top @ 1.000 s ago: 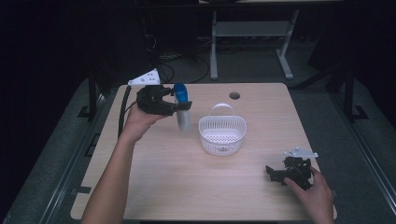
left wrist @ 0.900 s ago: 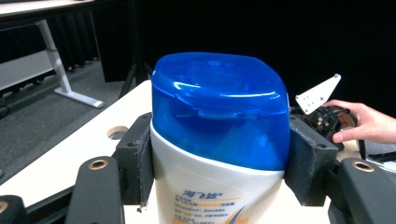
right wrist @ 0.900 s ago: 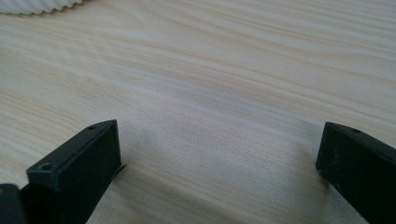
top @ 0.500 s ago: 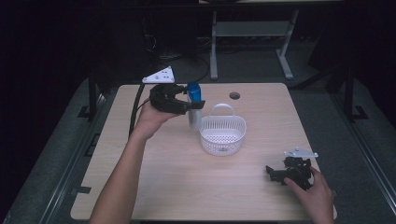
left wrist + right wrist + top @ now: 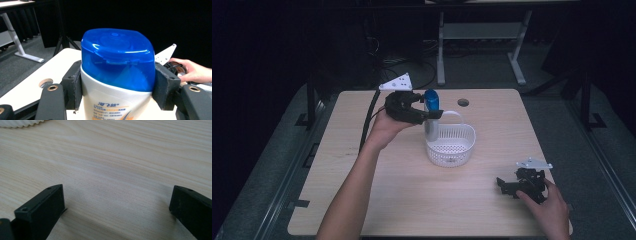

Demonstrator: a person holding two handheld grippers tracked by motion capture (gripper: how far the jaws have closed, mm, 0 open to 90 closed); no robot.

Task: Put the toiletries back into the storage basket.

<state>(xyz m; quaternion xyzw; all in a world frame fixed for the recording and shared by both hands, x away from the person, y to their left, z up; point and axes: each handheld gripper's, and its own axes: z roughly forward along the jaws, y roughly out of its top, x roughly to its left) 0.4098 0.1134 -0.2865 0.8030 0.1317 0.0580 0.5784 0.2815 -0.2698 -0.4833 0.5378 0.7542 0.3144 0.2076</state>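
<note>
Left gripper (image 5: pixel 117 85): both pads clamp the sides of a white shampoo bottle (image 5: pixel 112 100) just under its translucent blue flip cap (image 5: pixel 117 60). Bottle upright in the grip, printed label facing the left gripper view's camera. Pads seated flat on the bottle's shoulders, one on each side.

High view: the left gripper (image 5: pixel 428 114) is held off the table (image 5: pixel 377 195), reaching in from the left, with the bottle (image 5: pixel 431 125) hanging at the near-left rim of a white perforated plastic basket (image 5: pixel 452 145). Bottle base sits level with or just behind the basket wall; cannot tell whether it touches the rim. Blue cap (image 5: pixel 432 99) stands clear above the basket handle (image 5: pixel 453 116). A black cable (image 5: pixel 368 120) trails from the gripper toward the table's left edge; its grey three-cornered plate (image 5: pixel 396 83) sits on top.

Right gripper (image 5: pixel 117 205): jaws wide apart, nothing between them, bare pale wood grain of the table (image 5: pixel 112 157) beneath. A sliver of the white basket (image 5: pixel 20 122) shows at the top left corner of the right gripper view.

High view: the right gripper (image 5: pixel 504 186) rests on the table near the front right corner, well apart from the basket, the person's hand (image 5: pixel 549 212) on it.

A round cable hole (image 5: pixel 463 102) lies in the tabletop behind the basket.
</note>
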